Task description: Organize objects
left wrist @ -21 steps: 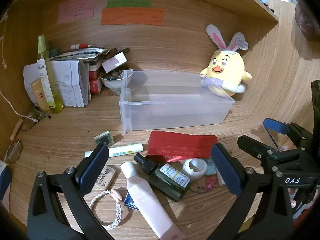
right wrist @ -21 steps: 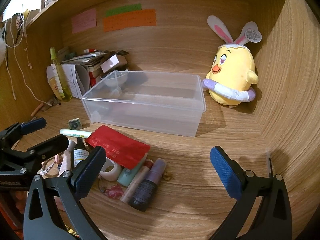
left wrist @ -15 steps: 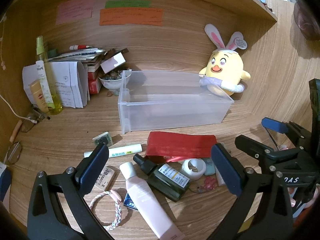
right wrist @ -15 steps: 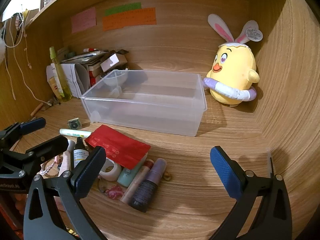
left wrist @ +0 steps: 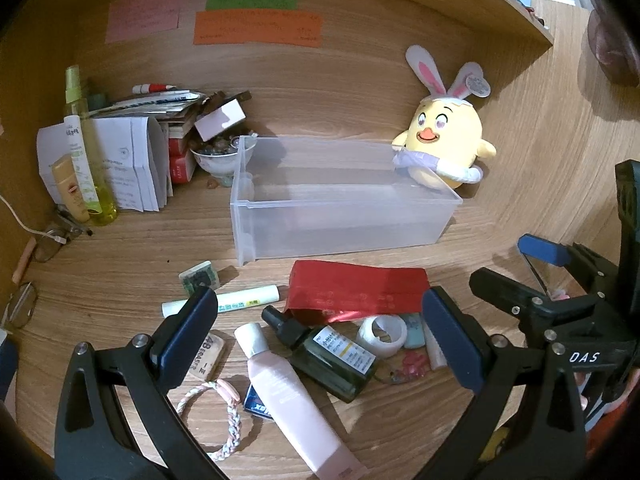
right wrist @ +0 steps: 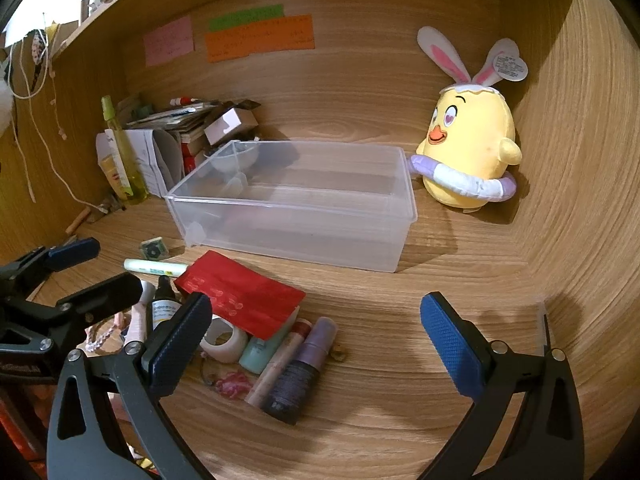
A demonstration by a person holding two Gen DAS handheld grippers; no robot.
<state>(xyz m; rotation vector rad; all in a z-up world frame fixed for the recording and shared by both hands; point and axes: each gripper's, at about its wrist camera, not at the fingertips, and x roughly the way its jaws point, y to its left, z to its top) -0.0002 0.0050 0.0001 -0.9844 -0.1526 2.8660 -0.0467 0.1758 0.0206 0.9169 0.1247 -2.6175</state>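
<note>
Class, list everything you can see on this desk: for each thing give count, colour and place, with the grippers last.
Storage bin: one, clear, mid-desk, nothing in it.
Plush chick: one, yellow, right of the bin.
Red packet: one, red, in front of the bin.
Dark bottle: one, dark green, lying under the packet's edge.
Pink tube: one, pink, lying beside the bottle.
Tape roll: one, white, right of the bottle.
Sticky notes: three; pink, green, orange; back wall.
Left gripper: black, blue pads, open.
Right gripper: black, blue pads, open.

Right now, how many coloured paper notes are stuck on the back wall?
3, all high on the back panel: a pink note on the left, a green note beside it, and an orange note directly under the green one.
</note>
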